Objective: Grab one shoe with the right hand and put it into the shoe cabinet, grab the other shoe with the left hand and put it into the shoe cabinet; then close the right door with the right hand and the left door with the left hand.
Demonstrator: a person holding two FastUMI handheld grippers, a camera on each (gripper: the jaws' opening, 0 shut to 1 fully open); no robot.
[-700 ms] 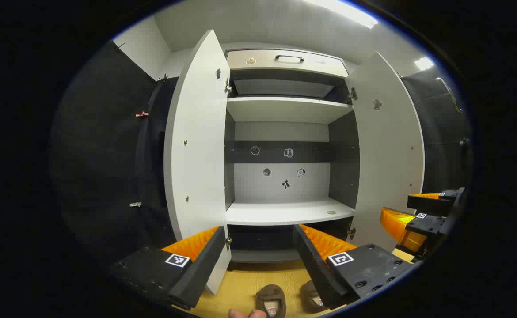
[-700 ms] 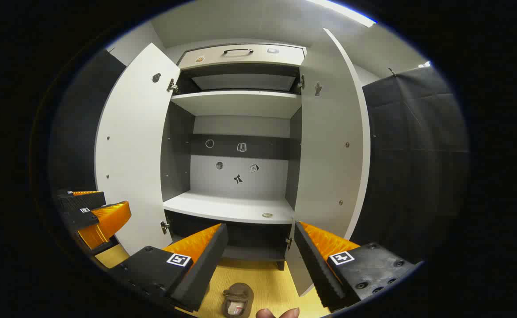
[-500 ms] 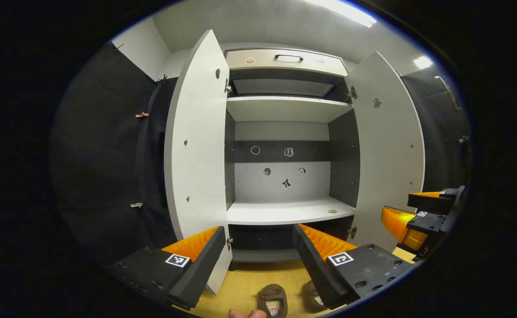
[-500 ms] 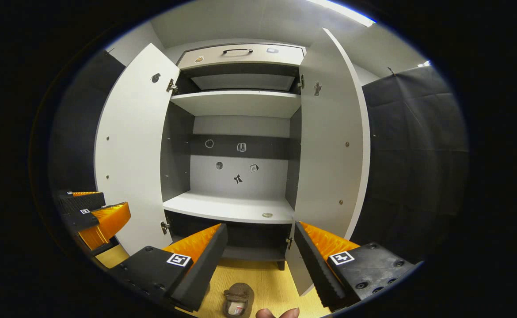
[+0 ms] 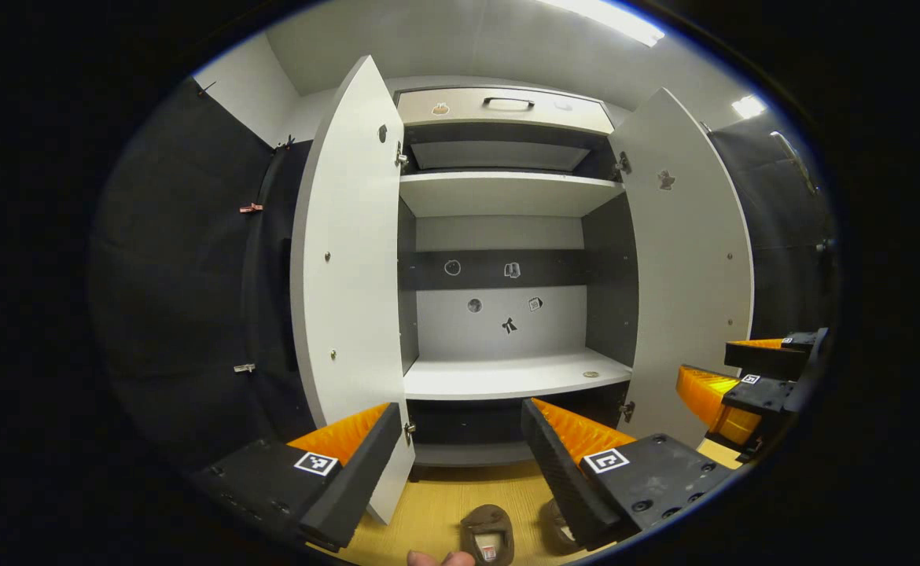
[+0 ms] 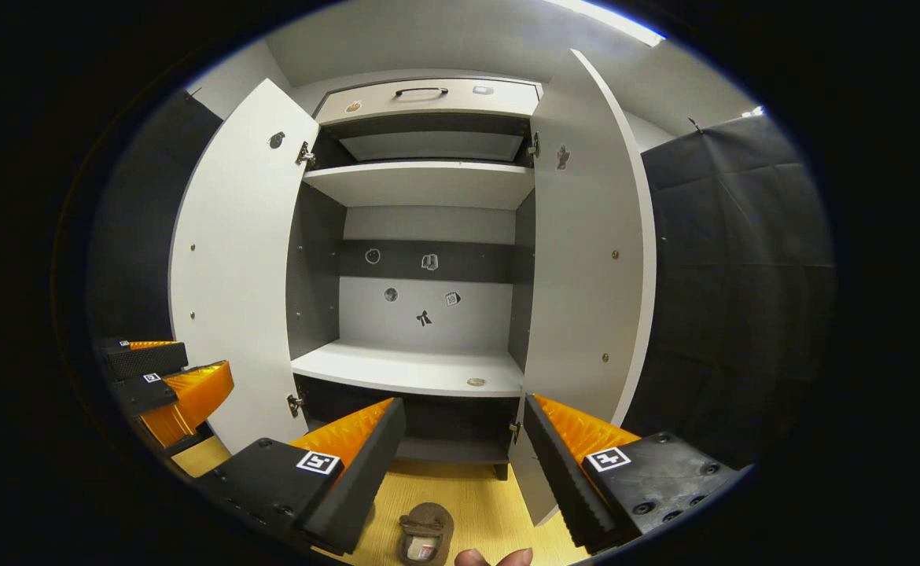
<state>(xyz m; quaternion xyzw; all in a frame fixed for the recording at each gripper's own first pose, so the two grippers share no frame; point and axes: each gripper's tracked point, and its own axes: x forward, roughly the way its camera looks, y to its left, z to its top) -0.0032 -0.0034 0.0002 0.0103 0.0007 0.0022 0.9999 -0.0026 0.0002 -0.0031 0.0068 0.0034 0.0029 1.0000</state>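
In the left gripper view the left gripper (image 5: 460, 452) is hovering with its fingers spread wide and holding nothing. Two brown shoes are lying on the yellow floor (image 5: 436, 503) below the fingers: one shoe (image 5: 487, 534) between them, the other shoe (image 5: 558, 528) partly behind the right-side finger. Each is lying with its long axis running toward the shoe cabinet (image 5: 507, 236), toe end facing it and opening facing the camera.

The cabinet is standing ahead of the fingers with the left door (image 5: 346, 275) and the right door (image 5: 692, 267) both swung open. Its shelves are bare apart from a small round disc (image 5: 590, 375) lying on the middle shelf (image 5: 507, 377).

In the right gripper view the right gripper (image 6: 464, 452) is likewise gaping wide, gripping nothing, with a shoe (image 6: 426, 533) lying between its fingers, pointing lengthwise at the cabinet (image 6: 428, 236).
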